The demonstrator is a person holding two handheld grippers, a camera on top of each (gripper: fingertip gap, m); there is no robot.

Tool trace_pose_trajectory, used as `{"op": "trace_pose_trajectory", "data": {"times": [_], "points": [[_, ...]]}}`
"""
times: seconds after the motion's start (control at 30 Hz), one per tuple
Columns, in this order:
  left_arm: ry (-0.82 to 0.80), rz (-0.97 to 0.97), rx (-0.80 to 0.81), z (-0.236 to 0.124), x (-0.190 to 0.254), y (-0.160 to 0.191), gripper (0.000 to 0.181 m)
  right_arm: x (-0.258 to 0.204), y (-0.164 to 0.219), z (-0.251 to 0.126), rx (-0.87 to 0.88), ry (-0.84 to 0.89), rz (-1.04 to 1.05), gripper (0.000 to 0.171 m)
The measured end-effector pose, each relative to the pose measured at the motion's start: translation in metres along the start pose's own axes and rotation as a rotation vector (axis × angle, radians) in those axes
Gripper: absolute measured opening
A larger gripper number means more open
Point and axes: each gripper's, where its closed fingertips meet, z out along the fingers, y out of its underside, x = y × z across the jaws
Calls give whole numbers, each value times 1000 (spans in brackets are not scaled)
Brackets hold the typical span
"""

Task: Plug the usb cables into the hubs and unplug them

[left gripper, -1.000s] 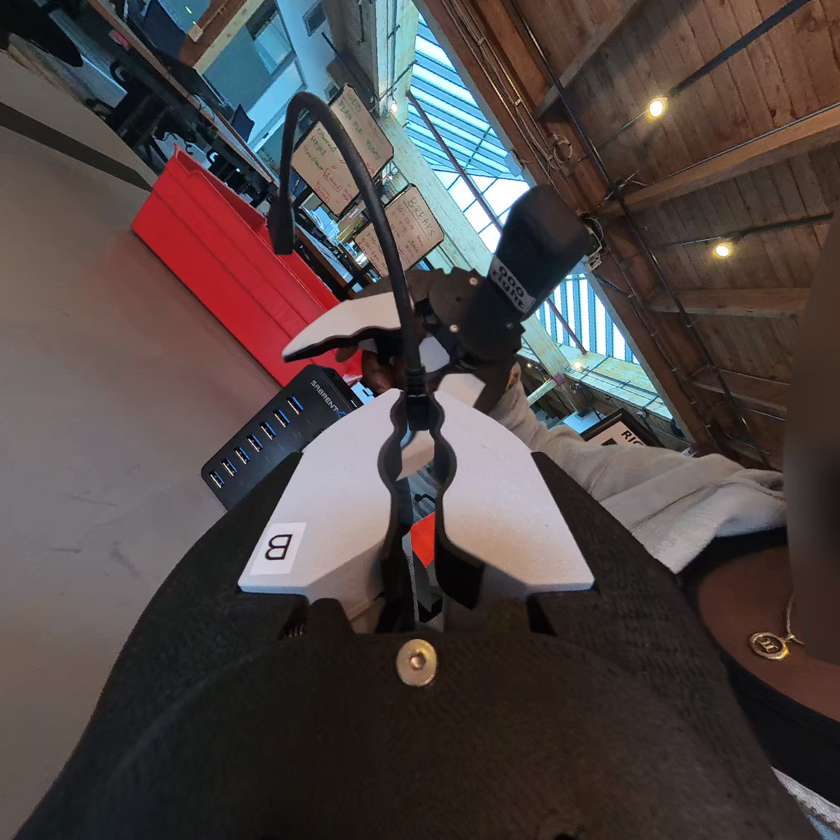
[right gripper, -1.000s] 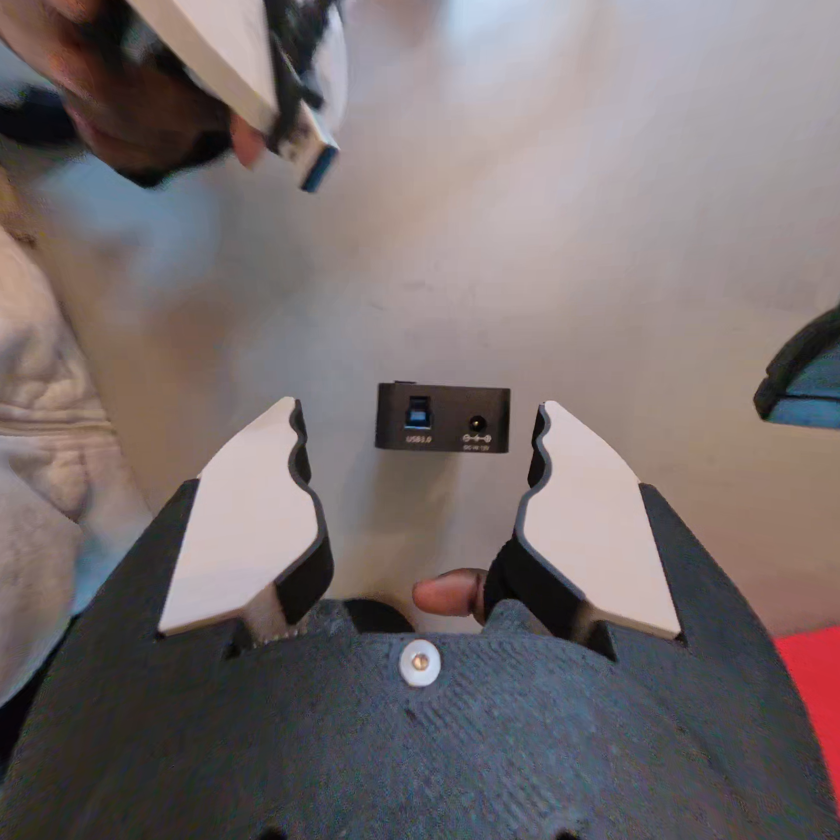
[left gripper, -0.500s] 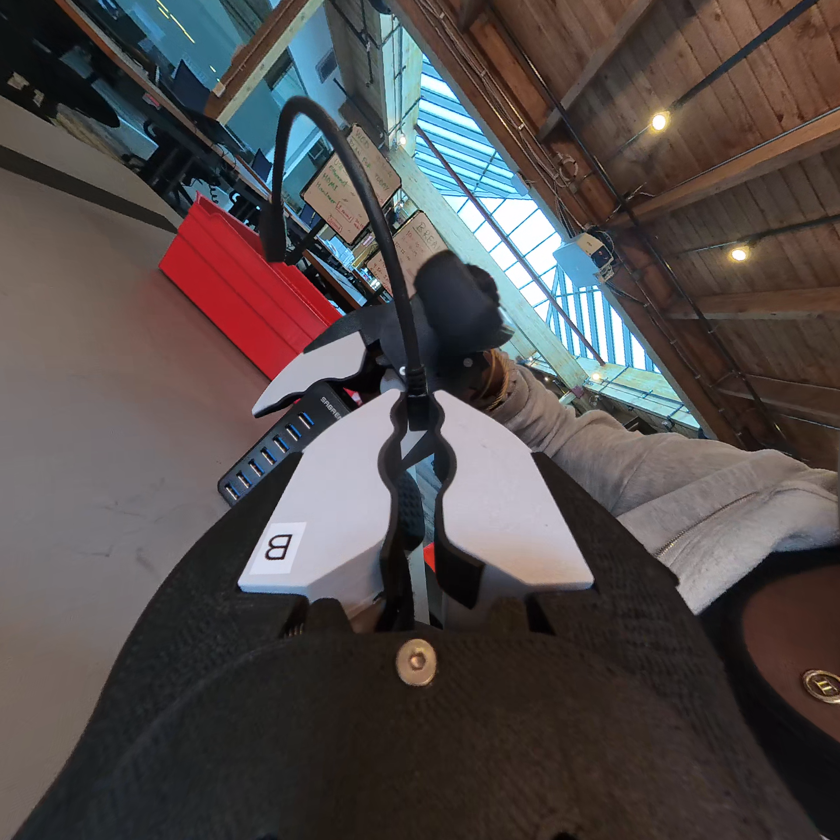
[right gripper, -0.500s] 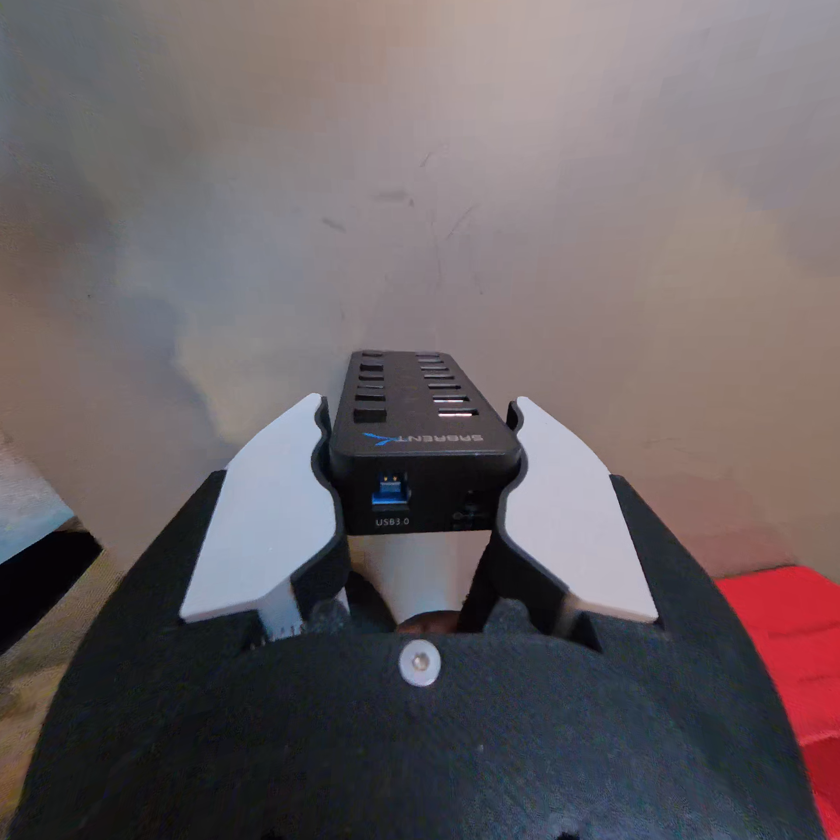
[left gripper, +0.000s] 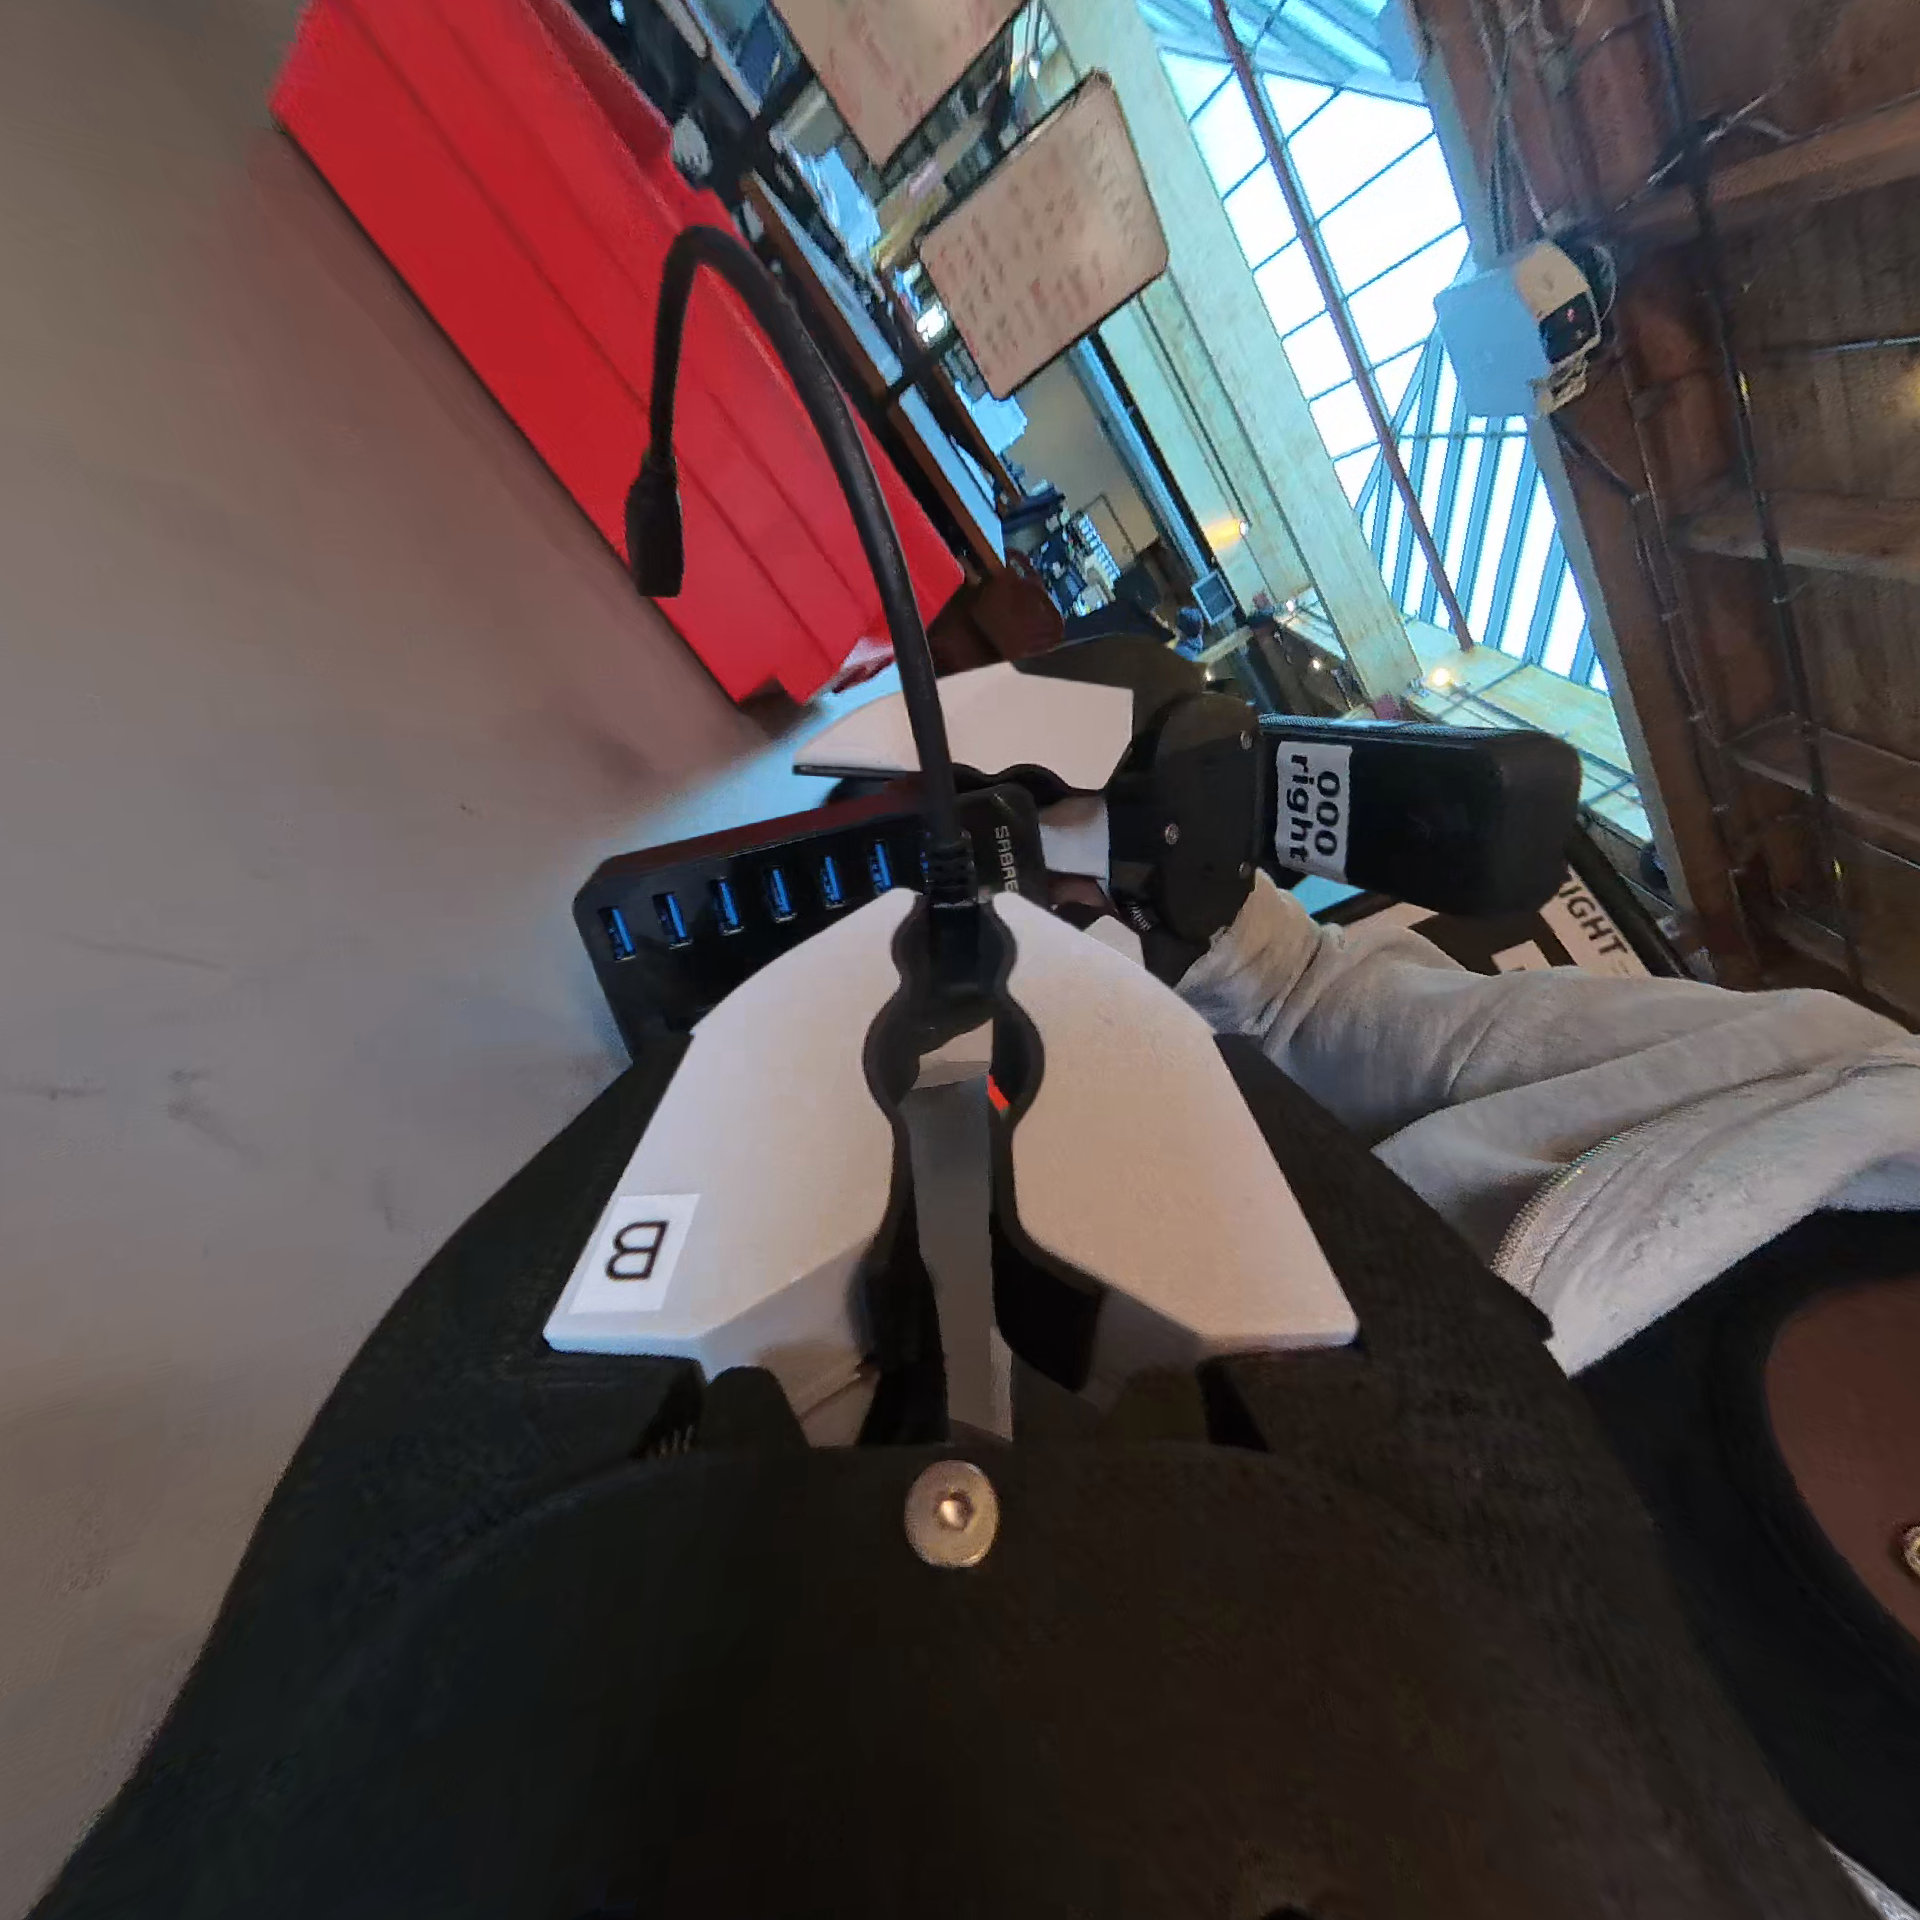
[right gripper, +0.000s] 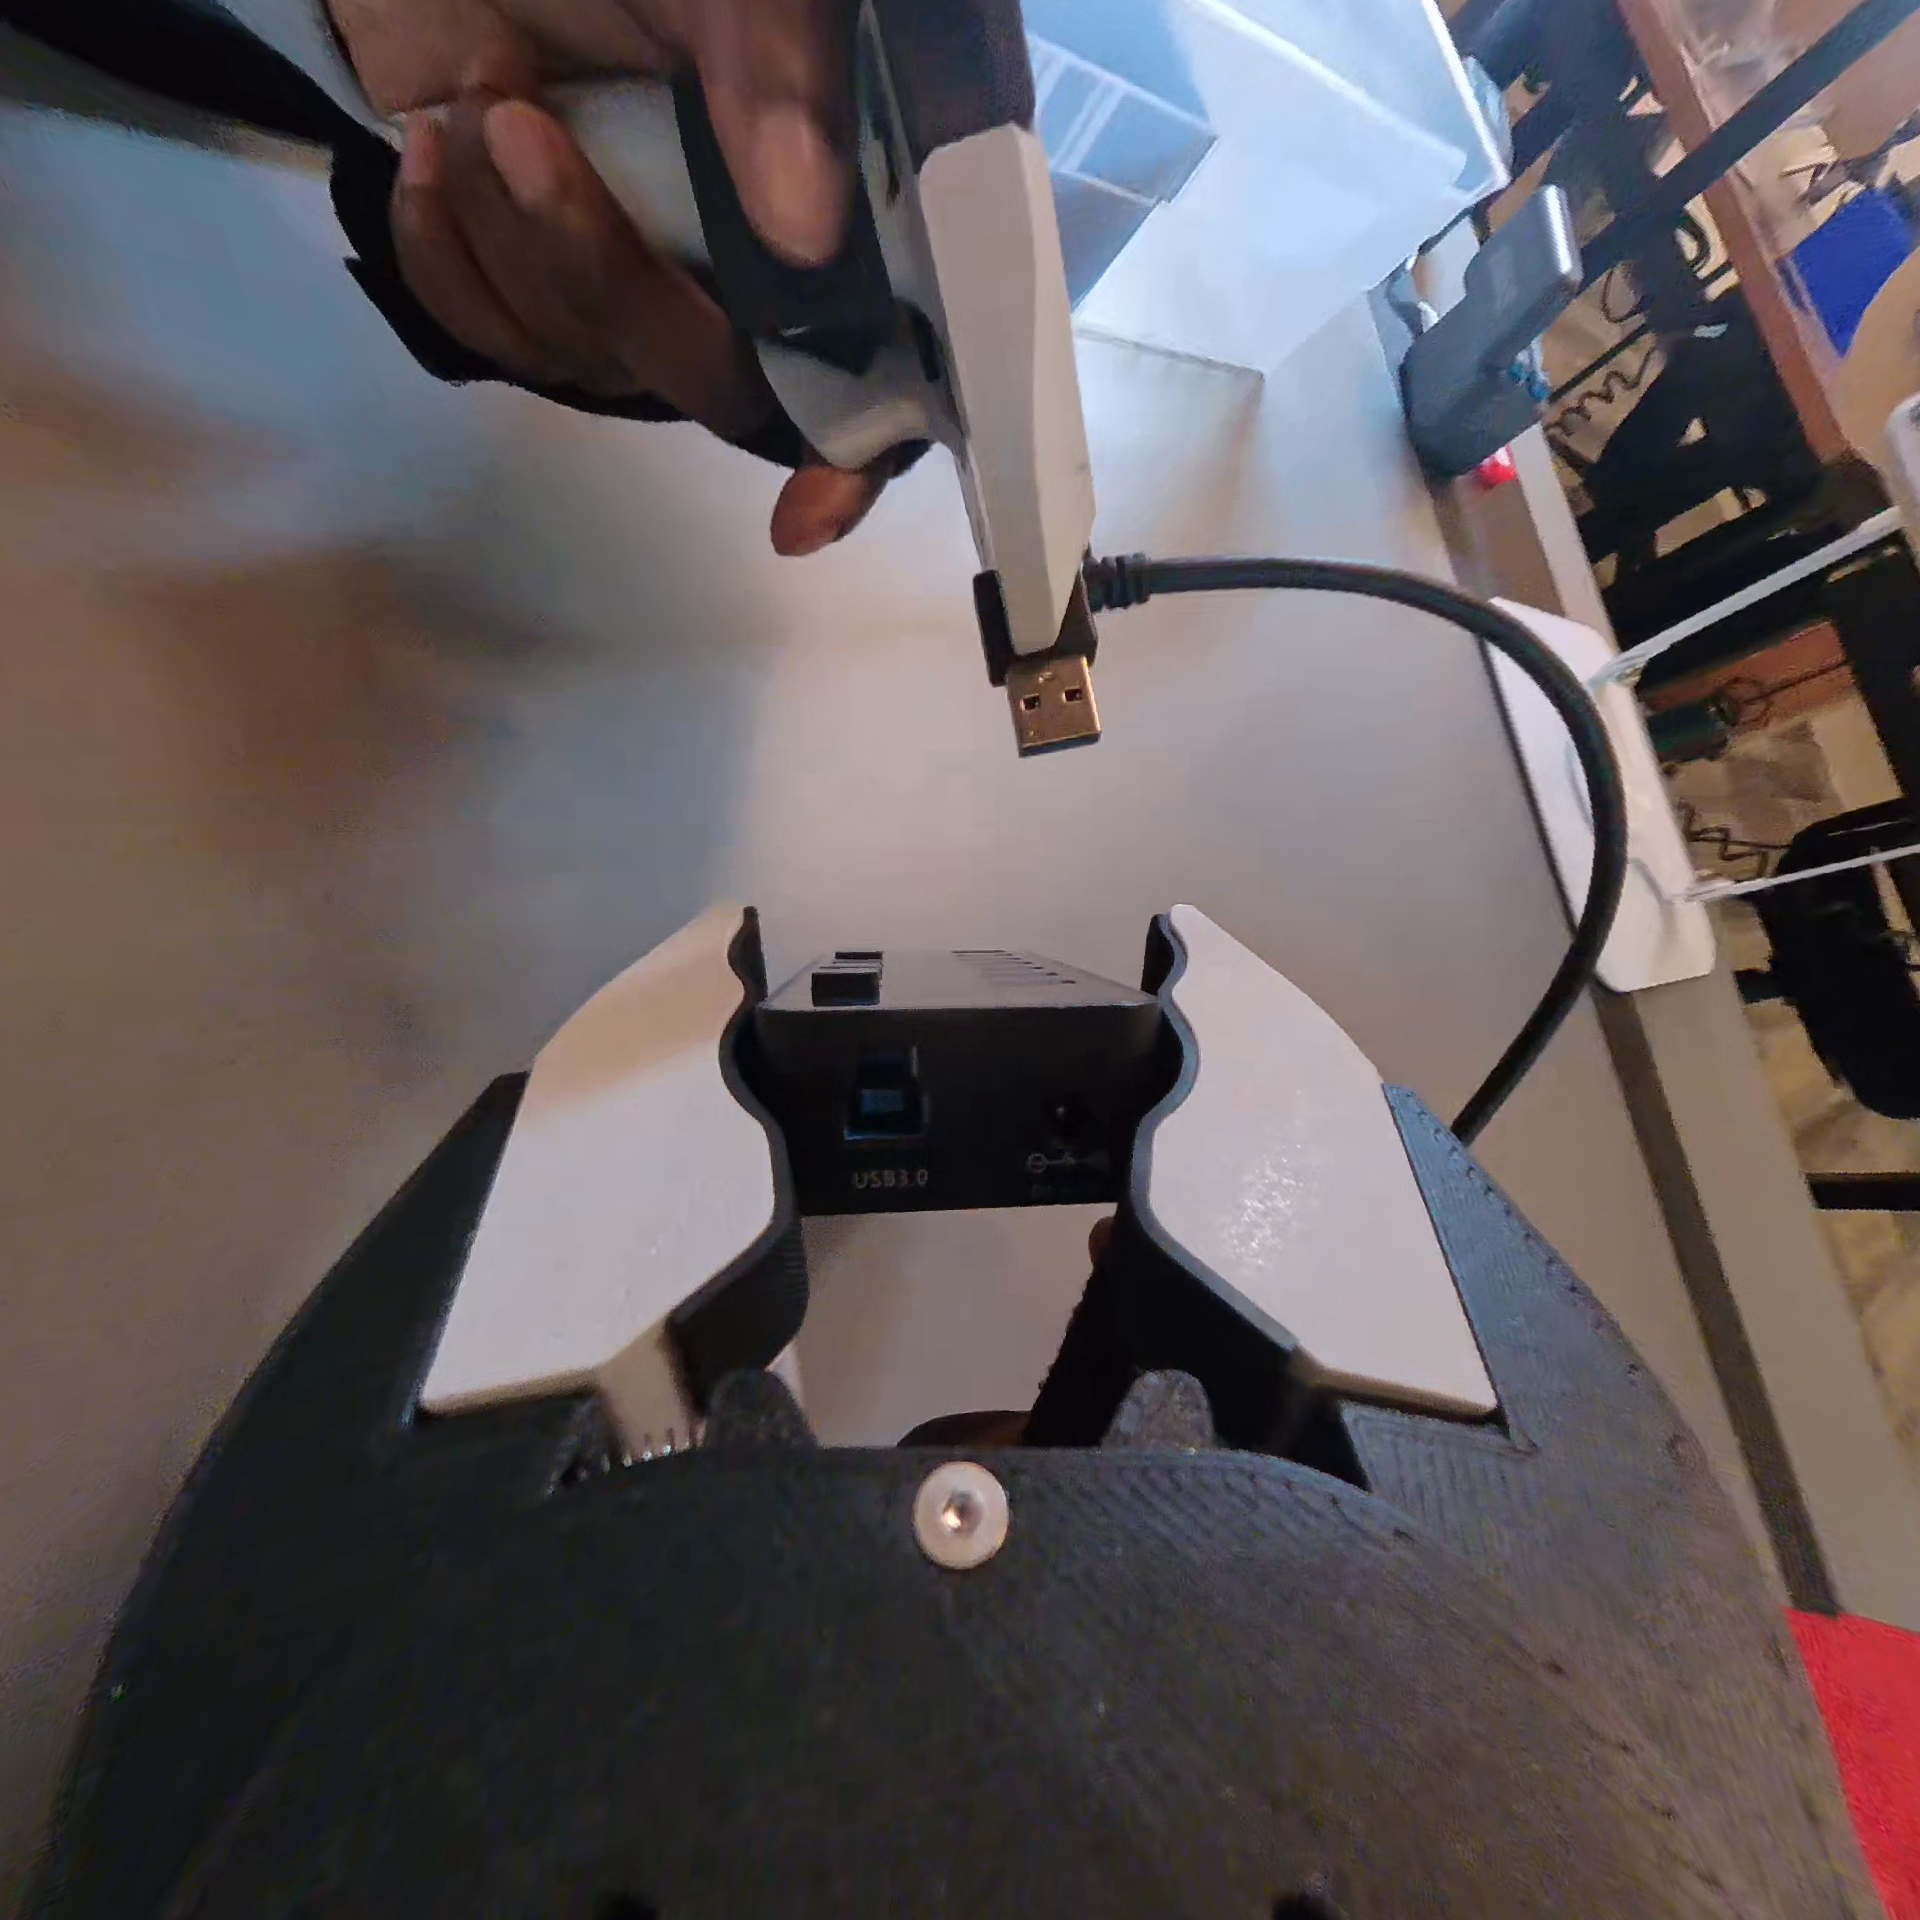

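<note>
My left gripper point(left gripper: 945, 935) is shut on the plug of a black USB cable point(left gripper: 831, 416). The cable arcs up, and its free end point(left gripper: 655, 540) hangs loose. In the right wrist view the left gripper point(right gripper: 1039, 613) holds the metal plug point(right gripper: 1055, 707) pointing down, a short way above the hub. My right gripper point(right gripper: 956, 935) is shut on the near end of the black USB hub point(right gripper: 956, 1101), with both pads pressed on its sides. The hub point(left gripper: 748, 904), with a row of blue ports, lies on the grey table point(left gripper: 208, 831). The right gripper point(left gripper: 977, 727) shows behind it.
A red bin point(left gripper: 582, 312) stands on the table beyond the hub. A clear plastic container point(right gripper: 1247, 187), a dark device point(right gripper: 1486, 343) and a white object point(right gripper: 1621, 831) sit near the table's far edge. A person's hand point(right gripper: 582, 208) and grey sleeve point(left gripper: 1455, 1091) are close by. There is about 5 cm between the tips of the two grippers.
My right gripper moved onto the hub's end and its open fingers closed on the hub's sides. My left gripper brought the plug over the hub, still gripping it.
</note>
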Motion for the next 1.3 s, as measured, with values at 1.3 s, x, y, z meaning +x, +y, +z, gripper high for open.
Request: {"op": "trace_pose_trajectory", "data": {"times": [1.3], "points": [[-83, -38, -170, 28, -6, 18, 9, -10, 12, 2, -177, -45, -34, 71]]}}
